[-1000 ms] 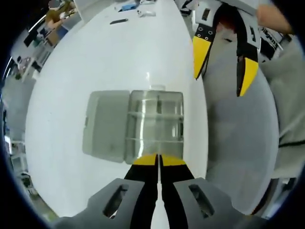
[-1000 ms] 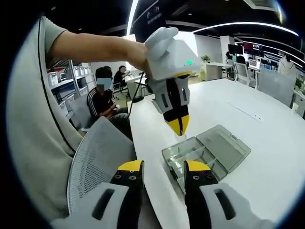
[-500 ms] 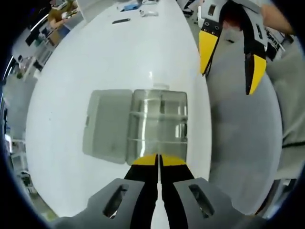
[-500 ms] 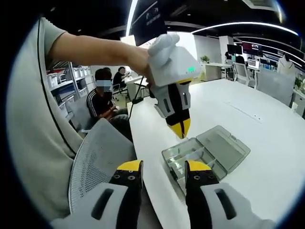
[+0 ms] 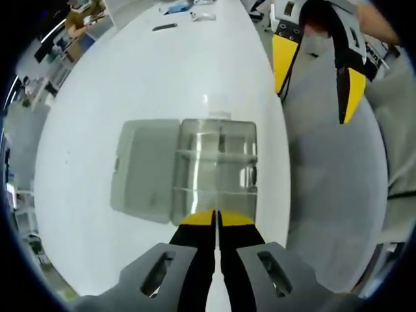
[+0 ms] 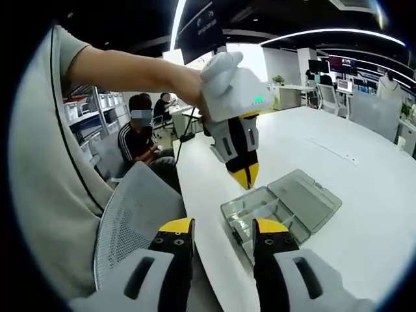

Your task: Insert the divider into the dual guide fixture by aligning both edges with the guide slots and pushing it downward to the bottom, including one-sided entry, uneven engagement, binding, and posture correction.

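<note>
Two tongs are up in the air over a white table (image 5: 162, 71). The left tongs (image 5: 216, 221) have their yellow tips pressed together with nothing visible between them, and they hang above the near edge of a clear plastic box (image 5: 216, 166); in the right gripper view the same left tongs (image 6: 245, 175) point down at that box (image 6: 260, 211) from a hand (image 6: 218, 65). The right tongs (image 6: 218, 229) are spread apart and hold nothing; in the left gripper view they (image 5: 315, 84) hover off the table's edge, well apart from the box. The box sits near the table edge with thin partitions dividing its tray, and its lid (image 5: 143, 169) lies flat, opened out beside it. I cannot tell which partition is the divider. A grey mesh chair back (image 6: 136, 214) stands just beside the table.
</note>
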Motion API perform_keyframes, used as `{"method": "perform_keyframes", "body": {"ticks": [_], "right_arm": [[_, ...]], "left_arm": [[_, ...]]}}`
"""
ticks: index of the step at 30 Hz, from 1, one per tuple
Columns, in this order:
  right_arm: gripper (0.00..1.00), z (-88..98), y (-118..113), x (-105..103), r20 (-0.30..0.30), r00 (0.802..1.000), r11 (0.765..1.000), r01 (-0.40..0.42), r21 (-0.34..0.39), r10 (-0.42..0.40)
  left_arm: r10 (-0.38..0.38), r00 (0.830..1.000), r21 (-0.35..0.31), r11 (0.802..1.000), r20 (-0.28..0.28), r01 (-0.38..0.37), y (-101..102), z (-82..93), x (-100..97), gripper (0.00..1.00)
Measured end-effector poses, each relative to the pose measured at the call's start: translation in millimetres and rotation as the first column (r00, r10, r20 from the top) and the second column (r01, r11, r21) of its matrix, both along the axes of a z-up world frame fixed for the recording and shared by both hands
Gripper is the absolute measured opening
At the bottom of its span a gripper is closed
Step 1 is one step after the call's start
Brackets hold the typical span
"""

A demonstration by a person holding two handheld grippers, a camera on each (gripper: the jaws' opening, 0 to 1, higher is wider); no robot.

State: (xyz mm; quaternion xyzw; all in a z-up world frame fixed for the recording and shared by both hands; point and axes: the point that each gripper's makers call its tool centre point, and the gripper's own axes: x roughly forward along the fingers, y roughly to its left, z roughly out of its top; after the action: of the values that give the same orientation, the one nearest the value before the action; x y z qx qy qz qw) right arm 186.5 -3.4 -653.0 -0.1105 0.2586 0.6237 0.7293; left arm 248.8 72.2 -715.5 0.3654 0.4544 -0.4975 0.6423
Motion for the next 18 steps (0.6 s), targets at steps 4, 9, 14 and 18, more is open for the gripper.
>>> {"method": "perform_keyframes", "body": {"ticks": [4, 9, 14, 18], "right_arm": [[0.32, -0.2, -0.9, 0.5, -0.003, 1.000, 1.000, 0.003, 0.002, -0.003], [0.32, -1.0, -1.9, 1.0, -0.008, 1.000, 1.000, 0.009, 0.004, -0.009], [0.31, -1.7, -2.4, 0.8, -0.012, 1.000, 1.000, 0.011, 0.004, -0.011], [0.31, -2.4, -2.7, 1.1, -0.015, 1.000, 1.000, 0.013, 0.005, -0.012]], "left_arm": [[-0.004, 1.000, 0.001, 1.000, -0.002, 0.004, -1.4, -1.1, 0.3, 0.00], [-0.008, 1.000, 0.005, 1.000, -0.006, 0.008, -1.0, -4.9, 0.1, 0.00], [-0.007, 1.000, 0.012, 1.000, -0.005, 0.007, 0.5, -6.8, 0.7, 0.00], [-0.007, 1.000, 0.009, 1.000, -0.008, 0.007, -0.2, -8.2, 0.9, 0.00]]}}
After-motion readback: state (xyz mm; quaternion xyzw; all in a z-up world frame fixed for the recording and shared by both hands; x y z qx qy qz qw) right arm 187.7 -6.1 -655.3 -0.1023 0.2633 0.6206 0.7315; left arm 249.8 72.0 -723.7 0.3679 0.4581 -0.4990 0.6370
